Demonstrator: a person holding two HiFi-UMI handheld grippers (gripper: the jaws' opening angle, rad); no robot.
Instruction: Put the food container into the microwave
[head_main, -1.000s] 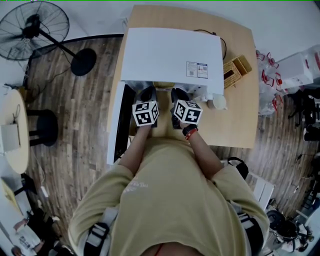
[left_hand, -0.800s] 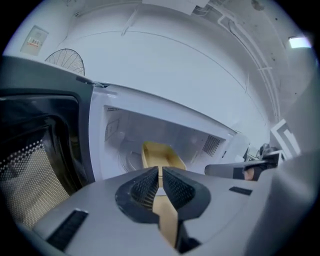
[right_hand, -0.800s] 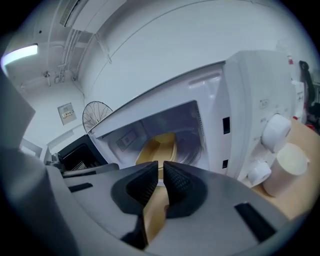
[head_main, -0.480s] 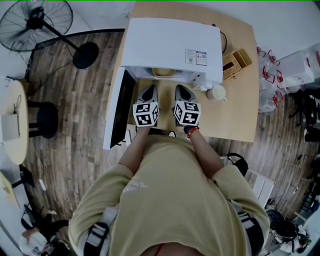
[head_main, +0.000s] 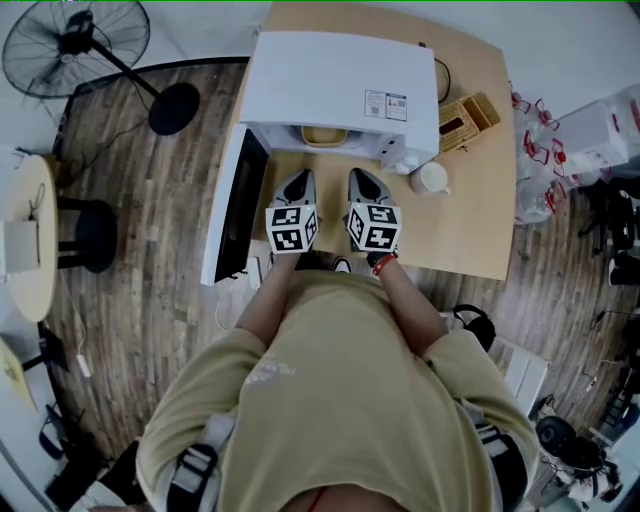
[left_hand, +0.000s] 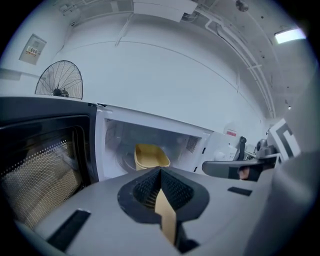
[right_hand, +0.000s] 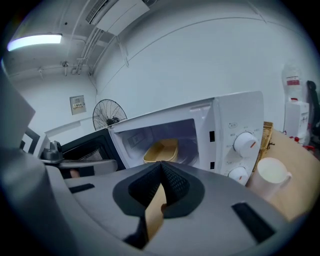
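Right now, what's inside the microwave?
A yellow food container sits inside the microwave, whose door is open to the left. What the container holds cannot be seen. In the head view the microwave's top covers most of the cavity.

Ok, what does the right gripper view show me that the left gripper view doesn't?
Only the right gripper view: the white microwave front's two round control dials, a white cup on the wooden table next to it, and a woven basket behind the cup. Only the left gripper view: the open black door's mesh window up close. Both: the yellow food container inside the open cavity, a standing fan, and the left gripper and right gripper, jaws together, holding nothing.
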